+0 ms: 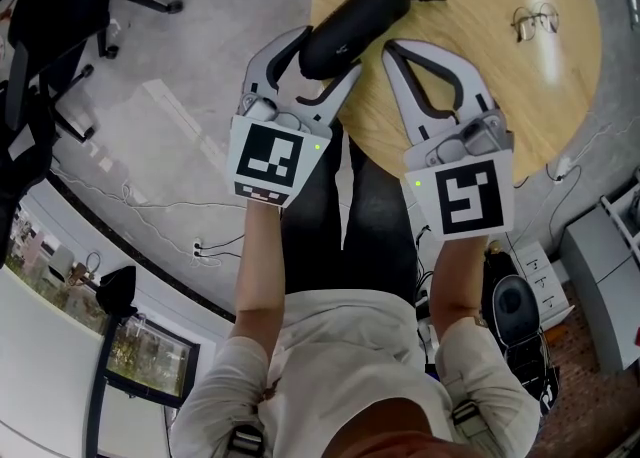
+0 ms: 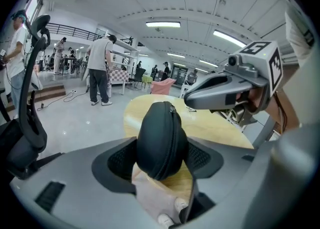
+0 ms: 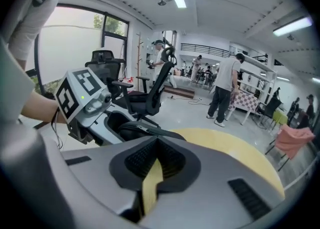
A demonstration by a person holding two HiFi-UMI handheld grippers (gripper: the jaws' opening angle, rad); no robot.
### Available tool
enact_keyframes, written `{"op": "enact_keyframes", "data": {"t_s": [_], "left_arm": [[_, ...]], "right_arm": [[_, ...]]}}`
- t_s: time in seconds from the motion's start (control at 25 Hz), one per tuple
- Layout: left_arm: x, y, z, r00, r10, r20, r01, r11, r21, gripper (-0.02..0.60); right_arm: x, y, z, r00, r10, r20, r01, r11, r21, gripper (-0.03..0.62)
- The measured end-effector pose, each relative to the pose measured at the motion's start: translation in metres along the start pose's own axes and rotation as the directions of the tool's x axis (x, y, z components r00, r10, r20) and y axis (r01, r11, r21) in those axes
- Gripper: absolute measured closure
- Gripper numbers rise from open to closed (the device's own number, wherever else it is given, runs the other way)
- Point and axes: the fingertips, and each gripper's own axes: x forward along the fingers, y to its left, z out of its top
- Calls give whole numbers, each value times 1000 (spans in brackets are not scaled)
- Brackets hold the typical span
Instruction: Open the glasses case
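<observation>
A black zipped glasses case (image 1: 355,16) lies at the near left edge of a round wooden table (image 1: 480,66). My left gripper (image 1: 328,51) has its jaws wide around the case's near end. In the left gripper view both pads press on the sides of the case (image 2: 161,133), whose zipper seam runs up its middle. My right gripper (image 1: 392,46) is shut, its tips together just right of the case, and I see nothing between them. In the right gripper view the tips (image 3: 159,143) meet over the wood, with the case (image 3: 142,132) just to their left.
A pair of wire-rimmed glasses (image 1: 535,21) lies on the table's far right. An office chair (image 1: 60,6) stands on the floor at the left, and cables trail across the floor. People (image 2: 100,68) stand far back in the room.
</observation>
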Motion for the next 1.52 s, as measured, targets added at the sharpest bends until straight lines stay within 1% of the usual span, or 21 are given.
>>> {"op": "enact_keyframes", "data": {"t_s": [0.08,0.24,0.32,0.52,0.64,0.76,0.92,1.08,1.52], "left_arm": [[-1,1,0,1000,1,-2,-1,1000,6,285],[0,-1,1,1000,4,-4,-4,1000,10,285],[1,-1,0,1000,4,-5,-4,1000,8,285],[2,-2,1,1000,9,-6,-9,1000,6,285],[2,-3,-1,1000,13,-9,-13,1000,2,285],[1,-3,-2,1000,13,-11,-13,1000,2,287],[1,-3,-2,1000,16,-11,-16,1000,8,287],[1,-5,-3,1000,15,-12,-15,1000,4,287],[-1,-7,-8,1000,15,-19,-15,1000,-3,287]], "right_arm": [[0,4,1,1000,10,0,-10,1000,-19,576],[4,11,13,998,-8,59,7,1000,13,563],[9,18,19,997,6,73,-8,1000,20,490],[17,22,28,995,8,103,-11,999,34,451],[23,25,28,994,22,103,-23,1000,13,453],[24,25,28,994,35,108,-37,999,24,453],[22,19,26,994,26,106,-31,998,49,453],[21,12,24,995,11,103,-16,999,48,459],[22,9,20,995,18,100,-23,999,46,451]]}}
